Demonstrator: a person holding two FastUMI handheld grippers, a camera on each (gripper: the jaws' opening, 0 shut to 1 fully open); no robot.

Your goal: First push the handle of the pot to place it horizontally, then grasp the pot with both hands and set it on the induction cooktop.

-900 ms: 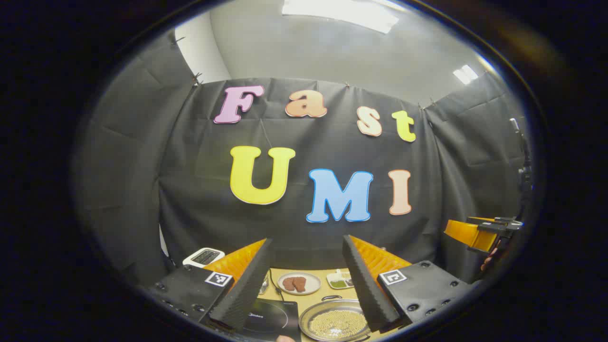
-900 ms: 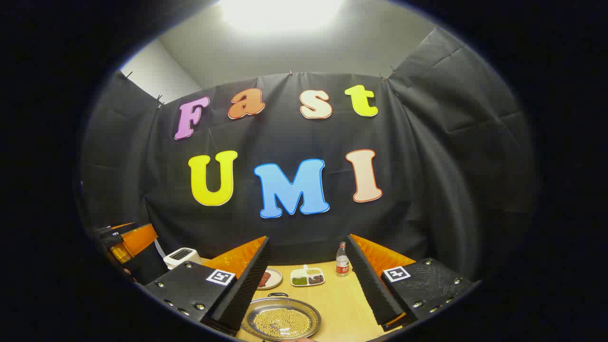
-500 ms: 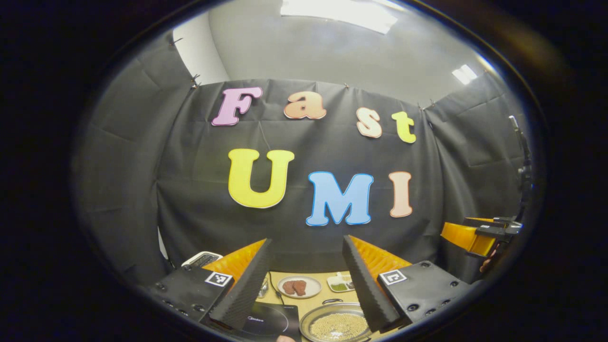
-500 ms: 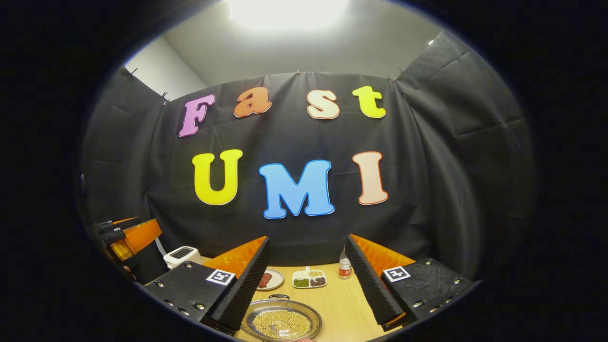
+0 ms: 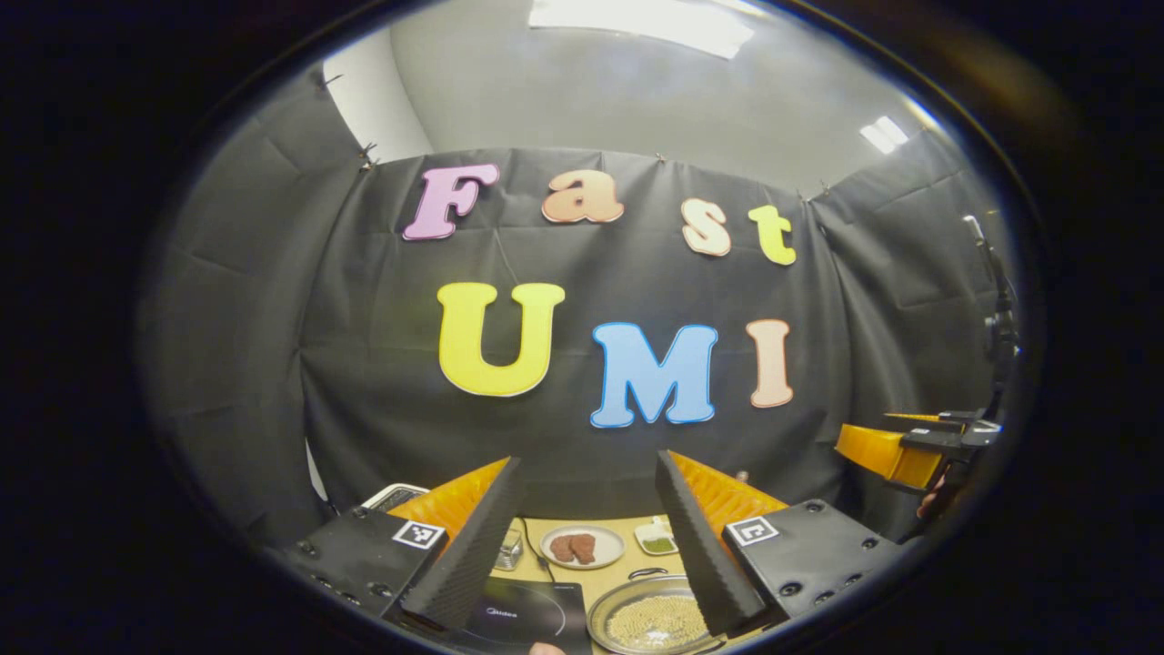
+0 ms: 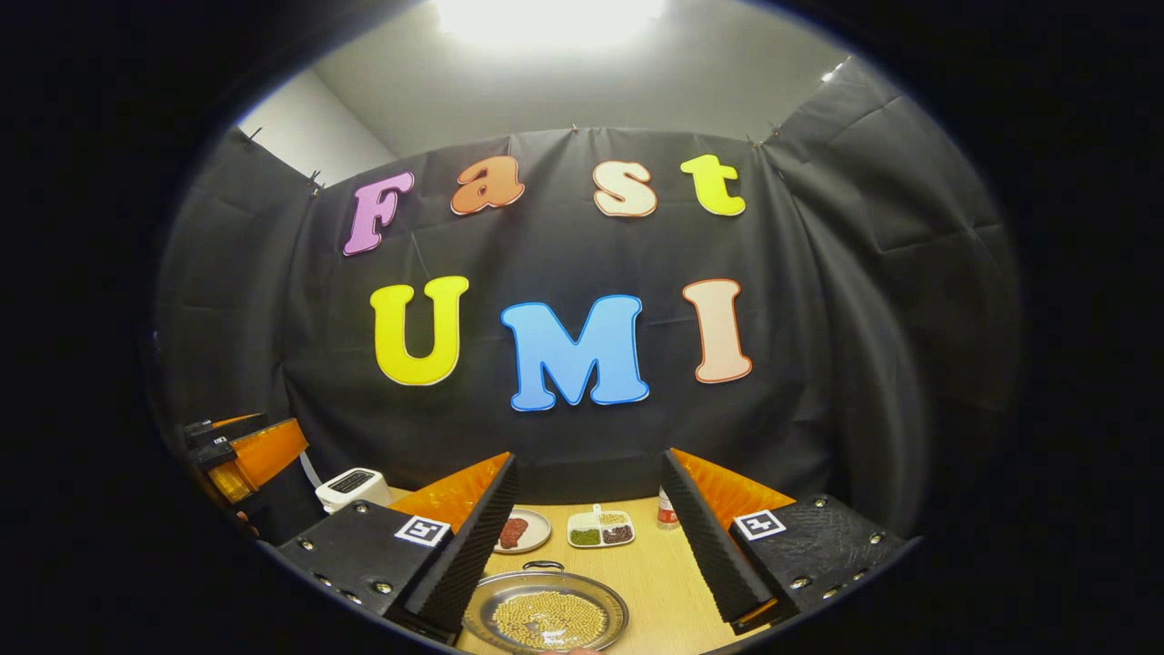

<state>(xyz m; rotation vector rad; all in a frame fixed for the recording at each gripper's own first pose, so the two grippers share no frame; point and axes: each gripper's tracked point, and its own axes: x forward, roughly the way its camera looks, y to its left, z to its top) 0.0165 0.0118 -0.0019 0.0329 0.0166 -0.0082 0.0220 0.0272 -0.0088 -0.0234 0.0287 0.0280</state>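
Across the bottom of both views stretched the light wooden table (image 6: 655,582), the largest thing below the black cloth wall. Next in size, the left gripper (image 5: 587,546) filled the lower part of the left gripper view, its two ribbed black fingers (image 5: 473,555) spread wide apart with nothing between them, held above the table and touching nothing. The right gripper (image 6: 591,546) sat the same way in the right gripper view, its jaws likewise spread and empty. At the left edge of the right gripper view the other orange-and-black gripper could be seen farther off, and its counterpart showed at the right edge of the left gripper view; how those stood could not be judged from there. On the table lay the black induction cooktop (image 5: 527,619), flat, with the shallow metal pot (image 5: 650,623) just beside it on its right, not on it. The pot (image 6: 546,619) held a layer of small yellow beads, and a small loop handle (image 6: 544,565) rose at its far rim. Farther back stood a white toaster (image 6: 350,487), a round plate of reddish-brown pieces (image 5: 582,546), a white divided dish (image 6: 600,529) with green and dark fillings, and a bottle (image 6: 667,511) partly hidden by the right finger.
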